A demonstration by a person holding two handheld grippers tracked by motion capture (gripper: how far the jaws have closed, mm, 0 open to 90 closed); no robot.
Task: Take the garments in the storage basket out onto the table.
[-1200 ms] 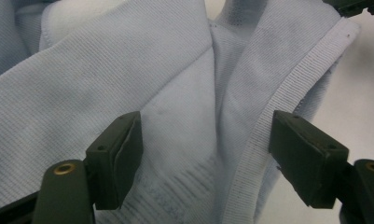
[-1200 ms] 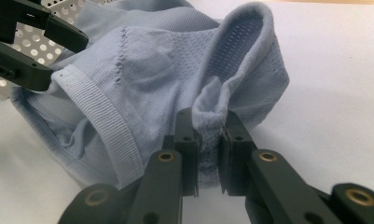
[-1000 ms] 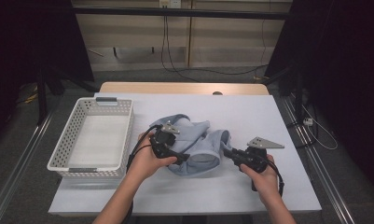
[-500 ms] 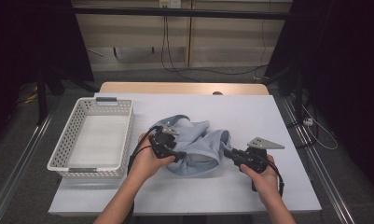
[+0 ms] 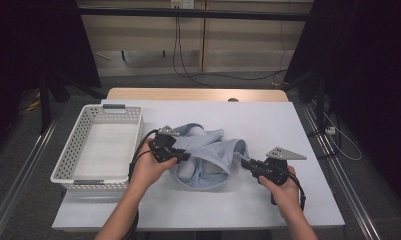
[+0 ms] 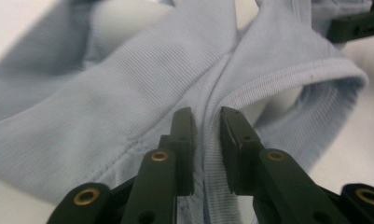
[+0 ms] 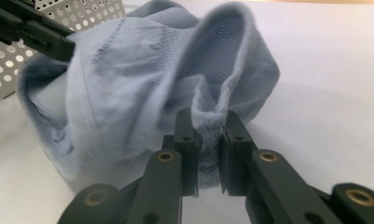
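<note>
beside basket (image 5: 76, 150) (nothing inside): blue garment (image 5: 208, 155).

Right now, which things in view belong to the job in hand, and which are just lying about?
In the job:
- light blue garment
- left gripper, fingers closing on its fabric
- right gripper, pinching its hem

Lying about:
- white basket
- loose cables on the floor
</note>
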